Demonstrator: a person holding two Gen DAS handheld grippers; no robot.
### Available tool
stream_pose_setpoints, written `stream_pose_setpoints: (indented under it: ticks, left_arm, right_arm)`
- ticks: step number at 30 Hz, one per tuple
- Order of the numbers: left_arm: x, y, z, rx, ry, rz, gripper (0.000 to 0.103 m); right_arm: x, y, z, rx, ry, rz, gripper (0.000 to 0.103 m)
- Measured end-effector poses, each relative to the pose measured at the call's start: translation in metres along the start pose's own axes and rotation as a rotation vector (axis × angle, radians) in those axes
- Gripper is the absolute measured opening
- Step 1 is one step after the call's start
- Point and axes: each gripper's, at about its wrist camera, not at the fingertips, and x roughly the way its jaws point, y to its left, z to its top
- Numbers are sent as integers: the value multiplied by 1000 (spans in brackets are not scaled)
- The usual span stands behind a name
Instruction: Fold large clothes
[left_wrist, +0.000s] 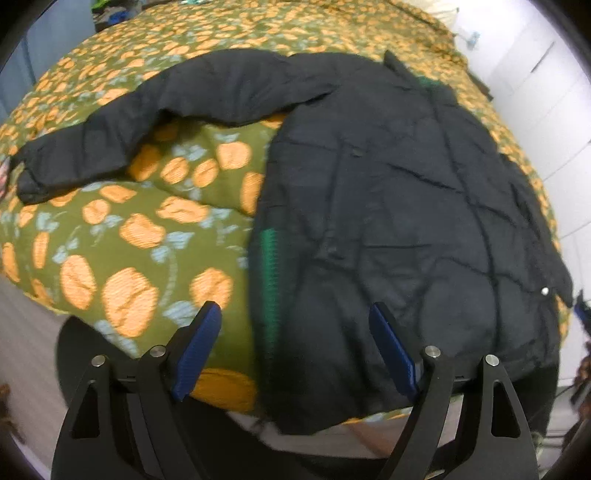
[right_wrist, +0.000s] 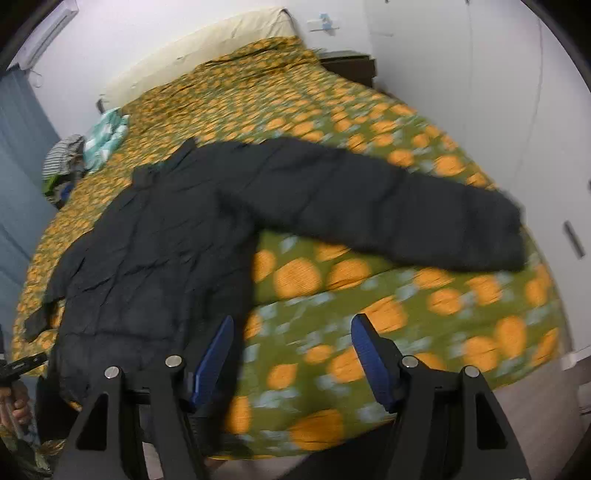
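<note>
Left tool (left_wrist: 295, 347) above near bed edge, blue ribbed pads wide apart, gripping nothing. Right tool (right_wrist: 291, 354) likewise spread wide, empty, over bedspread (right_wrist: 369, 277). Black quilted puffer jacket (left_wrist: 388, 206) flat on bed, sleeves (right_wrist: 406, 210) outstretched, fabric creased, hem overhanging near edge. Bedspread green, orange-blotched, textured weave.

Left hand-held gripper (left_wrist: 295, 314) and right hand-held gripper (right_wrist: 291, 325) apparently gape wide, holding nothing.

jacket (left_wrist: 399, 206) hem: hangs over bed edge, hidden | bedspread (right_wrist: 424, 295): motion-blurred
</note>
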Motion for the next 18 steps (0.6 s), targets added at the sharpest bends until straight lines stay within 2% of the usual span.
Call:
stream_pose_setpoints:
  ticks: [4, 7, 11, 14, 18]
  left_arm:
    - [-8, -17, 4, 3, -98, 48, 87]
    - [-14, -23, 6, -5, -170, 49, 95]
    - [-26, -26, 7, 28, -257, 92, 102]
    - [-23, -28, 10, 65, -243, 131, 102]
    - [-19, -30, 14, 68, -216, 144, 102]
  right_arm:
    - [20, 0, -9, 63, -22, 30, 68]
    - [27, -20, -2, 131, -70, 14, 68]
    - [16, -55, 7, 227, -139, -43, 68]
    - [19, -72, 9, 271, -143, -14, 68]
    - [41, -102, 14, 419, -120, 65, 68]
